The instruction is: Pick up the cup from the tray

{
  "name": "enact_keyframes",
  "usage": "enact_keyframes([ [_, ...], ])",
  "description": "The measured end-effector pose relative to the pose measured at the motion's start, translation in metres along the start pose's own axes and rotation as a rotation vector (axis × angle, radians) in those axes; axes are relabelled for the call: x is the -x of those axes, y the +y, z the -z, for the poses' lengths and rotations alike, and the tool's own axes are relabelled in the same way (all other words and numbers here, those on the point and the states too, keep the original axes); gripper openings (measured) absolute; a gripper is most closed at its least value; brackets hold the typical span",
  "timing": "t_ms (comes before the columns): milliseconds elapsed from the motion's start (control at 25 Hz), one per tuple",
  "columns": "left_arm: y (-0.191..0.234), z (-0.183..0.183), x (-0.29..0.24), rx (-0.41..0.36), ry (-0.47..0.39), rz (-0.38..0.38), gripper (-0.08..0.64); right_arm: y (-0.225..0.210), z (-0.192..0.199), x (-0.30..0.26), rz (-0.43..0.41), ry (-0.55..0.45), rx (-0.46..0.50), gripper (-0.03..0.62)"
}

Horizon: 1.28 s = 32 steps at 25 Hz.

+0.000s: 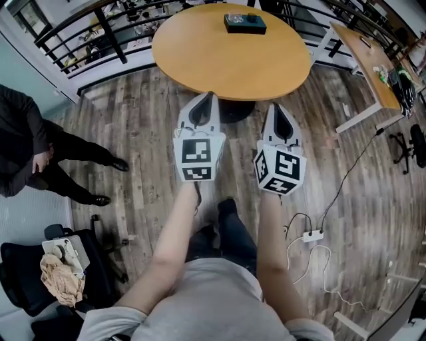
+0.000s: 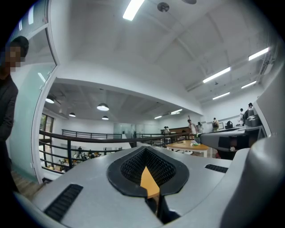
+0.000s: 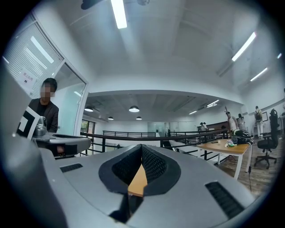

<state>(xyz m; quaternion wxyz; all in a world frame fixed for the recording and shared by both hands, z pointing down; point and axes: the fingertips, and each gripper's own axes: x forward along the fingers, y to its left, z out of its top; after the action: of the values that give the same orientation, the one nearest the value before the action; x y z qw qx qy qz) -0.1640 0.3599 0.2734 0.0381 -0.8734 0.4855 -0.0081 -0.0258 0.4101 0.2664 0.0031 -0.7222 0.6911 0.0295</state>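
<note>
At the far side of the round wooden table lies a dark tray, and a small pale cup stands on its left part. Both grippers hover over the floor just short of the table's near edge, well apart from the tray. My left gripper is shut and holds nothing. My right gripper is likewise shut and empty. Both gripper views look level across the room; a sliver of tabletop shows between the pads, and neither tray nor cup appears there.
A person in dark clothes stands on the wooden floor at the left. A black office chair with cloth sits at the lower left. A second desk stands to the right, a power strip with cables lies beside my right leg, and black railings run behind the table.
</note>
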Motion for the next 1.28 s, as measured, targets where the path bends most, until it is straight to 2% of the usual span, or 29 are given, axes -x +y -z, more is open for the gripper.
enact_keyframes([
  [680, 0.002, -0.001, -0.155, 0.010, 0.016, -0.083, 0.005, -0.067, 0.004, -0.150, -0.107, 0.007, 0.004, 0.006],
  [960, 0.019, 0.005, -0.194, 0.003, 0.029, -0.107, 0.005, -0.071, 0.010, -0.195, -0.130, 0.009, -0.008, 0.006],
  [1280, 0.055, 0.016, -0.265, 0.003, 0.032, -0.094, 0.005, -0.077, 0.023, -0.273, -0.111, 0.023, -0.017, 0.006],
])
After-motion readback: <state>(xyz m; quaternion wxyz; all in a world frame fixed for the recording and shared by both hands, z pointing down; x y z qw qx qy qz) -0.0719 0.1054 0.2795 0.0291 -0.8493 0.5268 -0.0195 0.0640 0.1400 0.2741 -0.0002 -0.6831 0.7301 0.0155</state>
